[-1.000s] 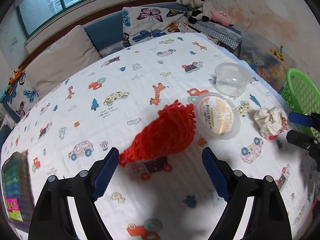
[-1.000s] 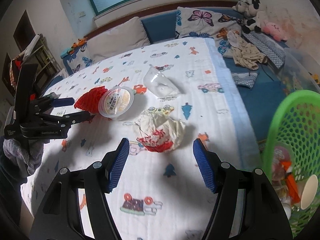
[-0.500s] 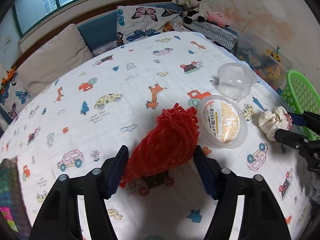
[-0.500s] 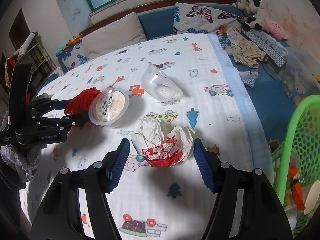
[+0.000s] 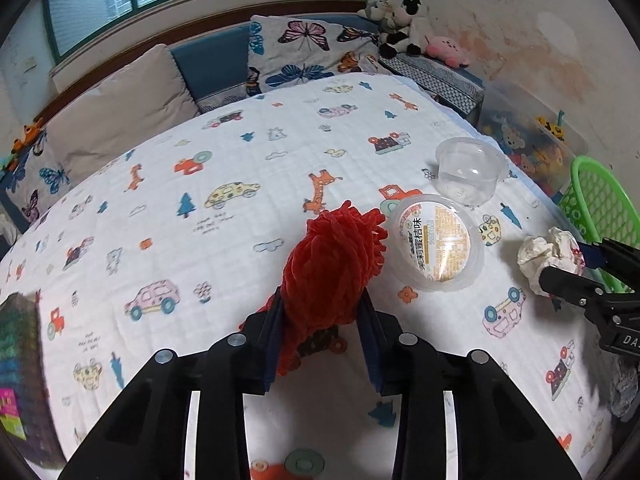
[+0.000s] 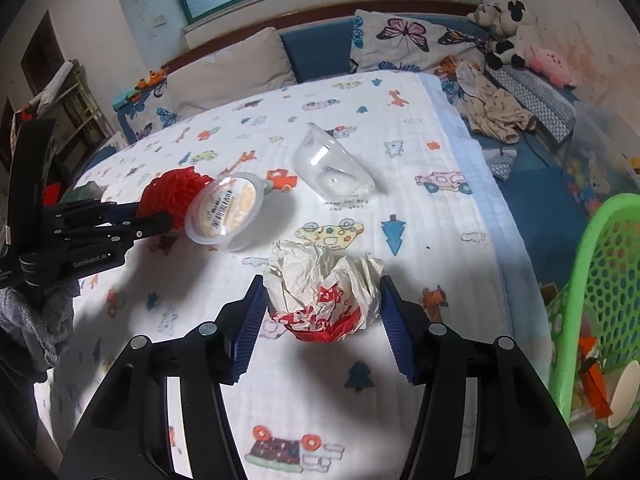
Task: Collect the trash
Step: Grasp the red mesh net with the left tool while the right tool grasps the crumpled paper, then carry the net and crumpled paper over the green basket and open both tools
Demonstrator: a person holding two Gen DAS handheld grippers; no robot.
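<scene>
Left gripper closed on red foam net; right gripper open, pads flanking crumpled wrapper beside green basket already holding some trash; lidded cup and clear cup, farther from basket, remain uncollected; both grippers low, level over bedspread.

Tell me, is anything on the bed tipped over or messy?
Yes. The clear plastic cup lies tipped on its side on the blanket, empty. Next to it the sealed jelly cup leans tilted against the red mesh net. The crumpled wrapper is scrunched into a ball.
</scene>
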